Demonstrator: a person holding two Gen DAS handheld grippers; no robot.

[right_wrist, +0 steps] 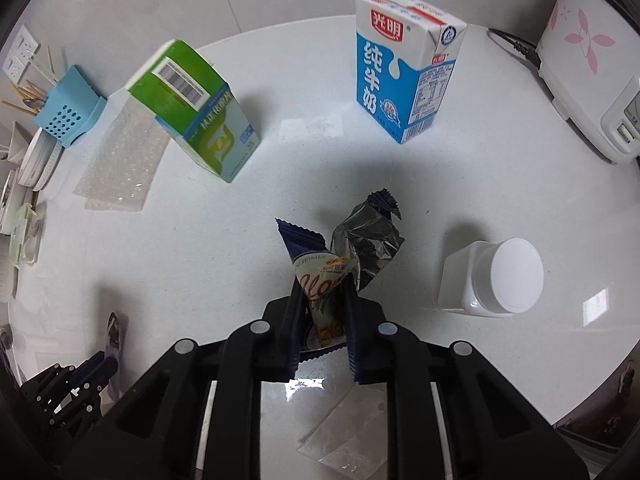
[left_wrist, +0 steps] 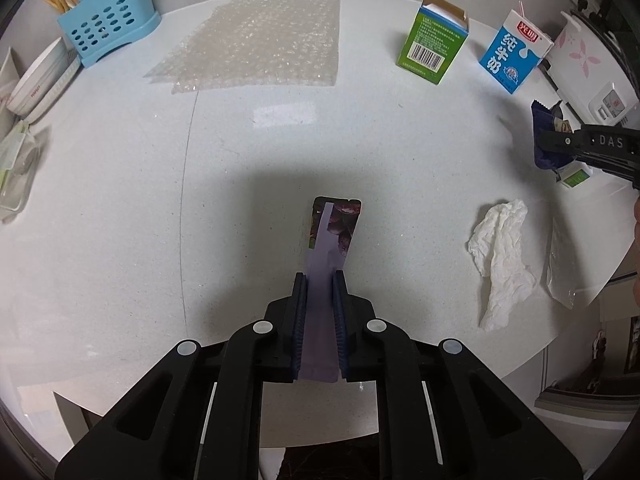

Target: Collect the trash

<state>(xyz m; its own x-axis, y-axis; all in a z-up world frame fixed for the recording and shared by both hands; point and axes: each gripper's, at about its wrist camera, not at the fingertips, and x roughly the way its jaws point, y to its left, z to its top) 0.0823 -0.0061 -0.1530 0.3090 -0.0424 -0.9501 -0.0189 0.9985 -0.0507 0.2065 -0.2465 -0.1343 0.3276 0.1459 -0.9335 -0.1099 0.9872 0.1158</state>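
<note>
The left gripper (left_wrist: 320,280) is clenched on a flat purple sachet (left_wrist: 332,236), a smooth, glossy strip printed with dark fruit at its far end; the strip runs forward from between the ribbed pads, over the white table (left_wrist: 120,200). The right gripper (right_wrist: 322,280) is clamped on a crinkled cookie wrapper (right_wrist: 320,280), dark blue with zigzag-cut edges and a silvery foil inside that flares open beyond the fingertips.

The table is a round, pale, finely speckled stone-like top with a faint sheen and a thin seam line curving left of the left gripper. To the right of the left gripper lies a crumpled white tissue (left_wrist: 502,260), soft and creased, and beyond that a clear plastic bag (left_wrist: 560,264) at the table's edge. Ahead of the right gripper, a blue-and-white milk carton (right_wrist: 400,68) stands upright with a pink straw; ahead to its left, a green-and-white cardboard box (right_wrist: 196,112) with a barcode. Just right of it stands a white plastic jar (right_wrist: 492,280) with a ribbed screw cap. A sheet of bubble wrap (left_wrist: 260,40) lies flat far ahead of the left gripper. Further left is a perforated light-blue utensil holder (left_wrist: 106,26) with chopsticks, and stacked white plates (left_wrist: 36,80). A white appliance with pink flowers (right_wrist: 580,52) stands at the far right, against a pale tiled wall.
</note>
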